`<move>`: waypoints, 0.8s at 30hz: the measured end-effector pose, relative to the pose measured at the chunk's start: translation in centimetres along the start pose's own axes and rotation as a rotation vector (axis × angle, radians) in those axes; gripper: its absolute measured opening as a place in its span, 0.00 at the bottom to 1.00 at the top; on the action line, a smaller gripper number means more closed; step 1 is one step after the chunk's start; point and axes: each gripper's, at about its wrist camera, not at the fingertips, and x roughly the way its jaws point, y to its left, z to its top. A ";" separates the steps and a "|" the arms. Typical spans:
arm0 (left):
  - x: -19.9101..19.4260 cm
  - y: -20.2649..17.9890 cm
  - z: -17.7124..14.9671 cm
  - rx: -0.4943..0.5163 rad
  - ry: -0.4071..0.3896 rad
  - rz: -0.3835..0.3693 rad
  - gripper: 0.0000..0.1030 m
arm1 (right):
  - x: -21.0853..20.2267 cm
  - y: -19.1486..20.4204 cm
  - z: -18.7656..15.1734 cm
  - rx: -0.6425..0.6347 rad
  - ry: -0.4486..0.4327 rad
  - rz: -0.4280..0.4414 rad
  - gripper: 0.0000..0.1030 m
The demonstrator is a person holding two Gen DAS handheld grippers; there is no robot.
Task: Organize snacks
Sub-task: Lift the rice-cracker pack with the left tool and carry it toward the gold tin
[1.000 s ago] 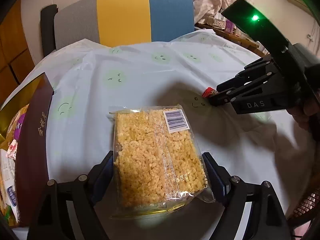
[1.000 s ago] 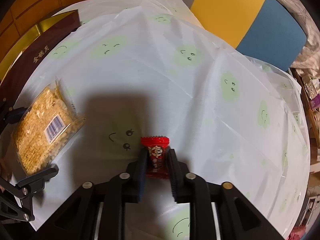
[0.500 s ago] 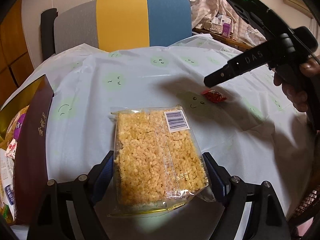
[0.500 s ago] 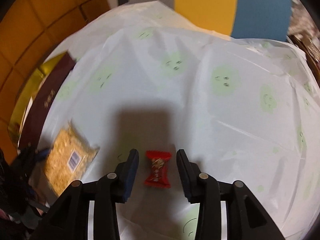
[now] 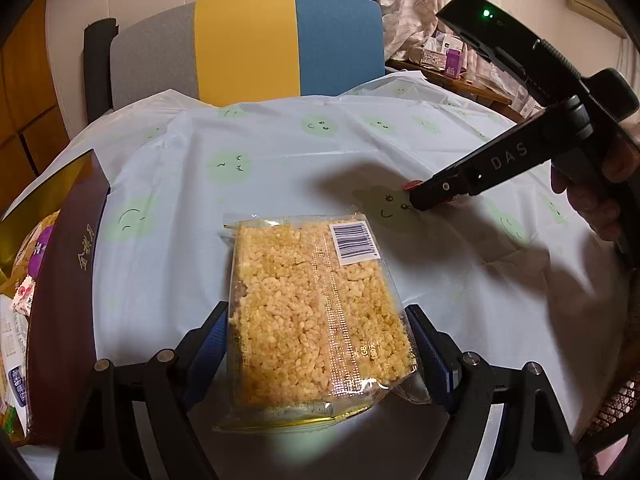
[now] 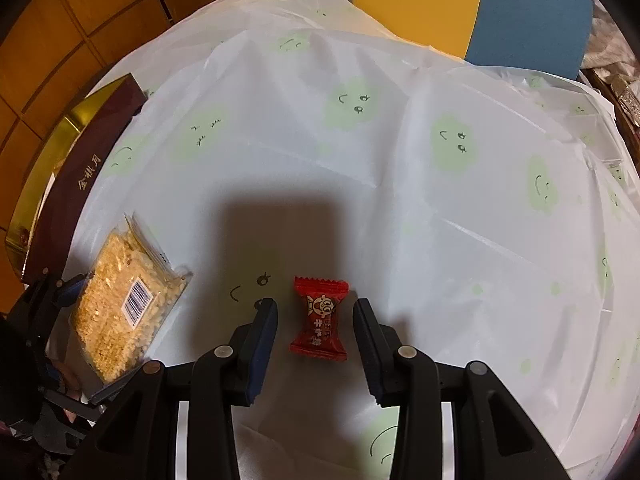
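A barcoded rice-cracker packet [image 5: 316, 312] is gripped low in frame by the left tongs [image 5: 318, 344]; a red candy [image 6: 320, 314] is straddled untouched by the open right tongs [image 6: 316, 320], marked "DAS".

The left wrist view looks forward and down across the table [image 5: 280, 152] toward a chair [image 5: 248, 44], close over a rice snack pack [image 5: 312, 312]. The right wrist view looks more steeply down, close over a red candy [image 6: 320, 316]. Both share the tablecloth, pack, candy and brown box [image 6: 80, 172].
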 end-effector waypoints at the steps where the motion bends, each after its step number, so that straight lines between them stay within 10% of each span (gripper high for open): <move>1: 0.0 0.0 0.0 0.000 0.001 -0.001 0.82 | 0.2 0.0 0.0 -0.003 0.005 -0.003 0.39; 8: 0.0 0.0 0.0 -0.006 -0.005 0.001 0.82 | 0.9 0.8 -0.2 -0.033 -0.006 -0.059 0.19; 24: 0.3 -0.4 0.8 -0.003 0.045 0.038 0.83 | 1.3 0.8 -1.1 -0.058 -0.034 -0.060 0.19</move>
